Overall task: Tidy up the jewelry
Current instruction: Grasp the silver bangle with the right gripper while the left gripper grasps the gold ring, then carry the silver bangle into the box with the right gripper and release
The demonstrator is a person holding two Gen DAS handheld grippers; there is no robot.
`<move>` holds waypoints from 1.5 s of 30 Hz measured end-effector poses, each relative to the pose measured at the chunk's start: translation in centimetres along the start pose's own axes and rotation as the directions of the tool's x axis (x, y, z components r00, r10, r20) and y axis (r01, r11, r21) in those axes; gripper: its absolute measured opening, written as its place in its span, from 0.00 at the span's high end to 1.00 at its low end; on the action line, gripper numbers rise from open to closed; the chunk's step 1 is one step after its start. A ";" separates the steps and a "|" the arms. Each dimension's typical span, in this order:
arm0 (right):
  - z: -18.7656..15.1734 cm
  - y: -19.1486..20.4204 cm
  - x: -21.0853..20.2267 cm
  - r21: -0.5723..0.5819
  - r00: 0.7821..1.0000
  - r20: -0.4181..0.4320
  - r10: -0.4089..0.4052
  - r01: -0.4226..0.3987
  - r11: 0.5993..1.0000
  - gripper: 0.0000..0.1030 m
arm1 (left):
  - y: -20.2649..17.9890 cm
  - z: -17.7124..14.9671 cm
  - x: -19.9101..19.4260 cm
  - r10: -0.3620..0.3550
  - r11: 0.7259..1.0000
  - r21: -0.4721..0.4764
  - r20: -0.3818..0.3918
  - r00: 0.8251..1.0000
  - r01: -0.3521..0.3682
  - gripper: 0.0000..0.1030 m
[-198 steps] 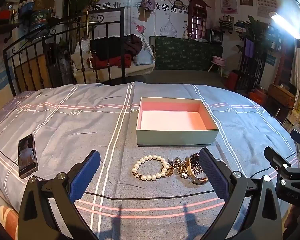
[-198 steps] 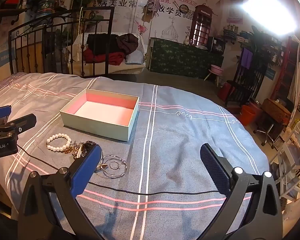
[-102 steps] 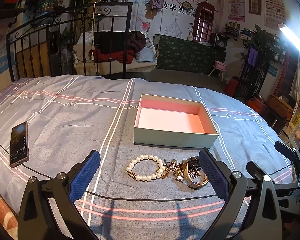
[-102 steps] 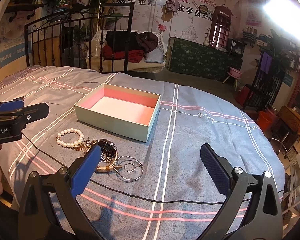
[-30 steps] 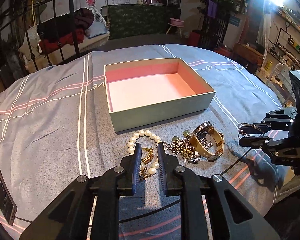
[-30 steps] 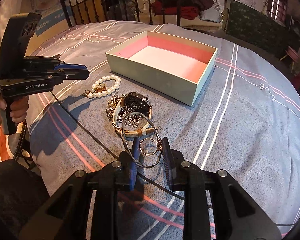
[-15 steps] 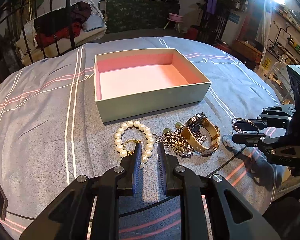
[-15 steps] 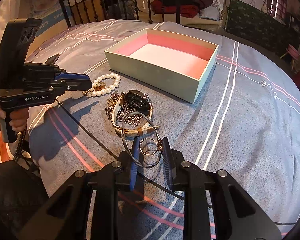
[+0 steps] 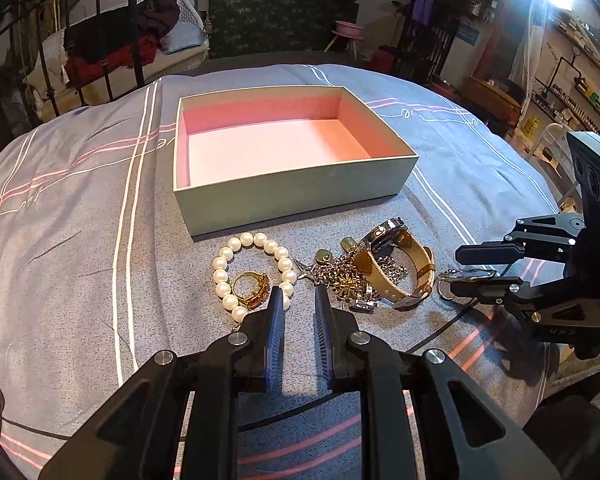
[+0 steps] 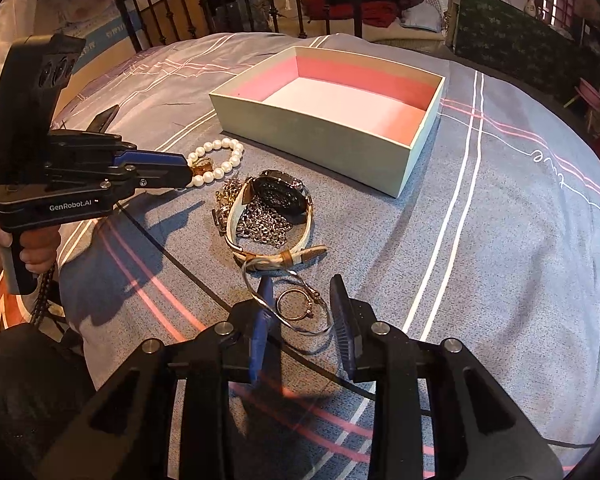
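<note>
The empty box (image 9: 292, 196) sits on the bed (image 9: 68, 216), jewelry just before it. The left gripper (image 9: 298, 294), narrowed and empty, reaches the pearl bracelet (image 9: 252, 268); the right gripper (image 10: 300, 294), half-closed, straddles the wire bangle (image 10: 288, 312) without clearly pinching it.

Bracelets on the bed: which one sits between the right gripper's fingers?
The thin silver bangle with the small ring on it lies between the right gripper's fingers. The pearl bracelet lies by the left gripper.
</note>
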State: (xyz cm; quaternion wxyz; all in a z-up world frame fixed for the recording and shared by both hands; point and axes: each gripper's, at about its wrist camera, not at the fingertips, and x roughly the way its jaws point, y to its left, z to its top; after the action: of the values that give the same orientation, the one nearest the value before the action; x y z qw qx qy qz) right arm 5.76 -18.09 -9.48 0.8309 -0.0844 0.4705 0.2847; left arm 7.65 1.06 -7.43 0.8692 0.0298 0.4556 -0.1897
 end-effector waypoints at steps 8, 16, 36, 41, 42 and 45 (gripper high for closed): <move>0.5 0.3 -1.2 -0.001 0.999 0.039 0.017 -0.017 1.000 0.97 | 0.1 0.0 0.0 -0.003 1.000 -0.007 0.002 1.000 0.003 0.84; 3.0 0.0 -3.1 -0.033 0.995 0.099 -0.014 0.017 0.999 0.97 | 0.2 1.5 -0.9 0.013 1.000 -0.008 0.038 0.999 -0.013 0.84; 17.1 -1.9 1.2 -0.099 0.985 0.124 -0.121 0.133 0.986 0.97 | 3.1 12.6 1.0 0.123 0.992 -0.054 0.106 0.987 -0.118 0.84; 16.3 -2.3 4.0 -0.103 0.990 0.034 -0.140 0.143 0.984 0.97 | 4.1 12.6 2.7 0.112 0.991 -0.076 0.064 0.992 -0.107 0.84; 16.1 -2.4 4.3 -0.098 0.990 0.026 -0.142 0.144 0.985 0.97 | 4.1 12.7 2.9 0.109 0.991 -0.079 0.060 0.992 -0.105 0.84; 15.6 -2.6 4.7 -0.090 0.990 0.015 -0.141 0.142 0.986 0.97 | 4.0 12.8 3.2 0.091 0.993 -0.085 0.052 0.994 -0.087 0.84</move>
State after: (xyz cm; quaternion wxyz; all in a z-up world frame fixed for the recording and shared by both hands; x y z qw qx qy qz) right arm 20.52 -11.98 -5.23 0.8463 -0.1539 0.4464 0.2464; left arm 20.76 0.91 -3.03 0.8898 0.0089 0.4366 -0.1325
